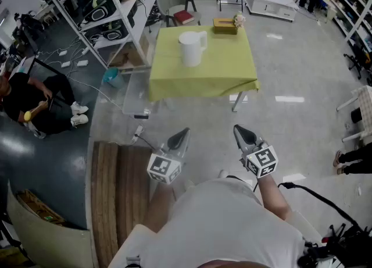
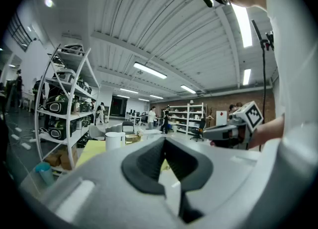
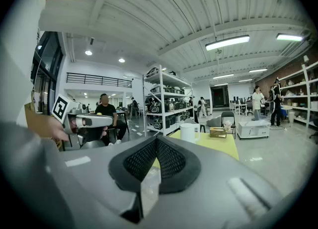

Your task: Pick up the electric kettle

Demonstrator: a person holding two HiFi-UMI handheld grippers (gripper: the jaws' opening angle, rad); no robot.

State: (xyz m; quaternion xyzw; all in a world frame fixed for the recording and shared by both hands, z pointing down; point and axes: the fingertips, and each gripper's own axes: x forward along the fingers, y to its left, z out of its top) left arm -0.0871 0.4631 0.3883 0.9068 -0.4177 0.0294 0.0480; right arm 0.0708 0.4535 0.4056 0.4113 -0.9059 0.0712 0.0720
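The white electric kettle [image 1: 192, 47] stands upright on a table with a yellow-green cloth [image 1: 226, 72], well ahead of me across bare floor. It shows small in the left gripper view [image 2: 115, 140] and the right gripper view [image 3: 189, 132]. My left gripper [image 1: 183, 131] and right gripper [image 1: 238, 128] hang side by side in front of my body, both pointing toward the table and far from the kettle. Each has its jaws shut with nothing between them [image 2: 164, 141] [image 3: 157, 141].
A brown tissue box [image 1: 225, 25] sits at the table's far edge. A metal shelving rack [image 1: 110, 11] stands left of the table, with a clear bin [image 1: 136, 95] beside it. A person sits at far left [image 1: 35, 101]. A striped mat [image 1: 116, 185] lies at my left.
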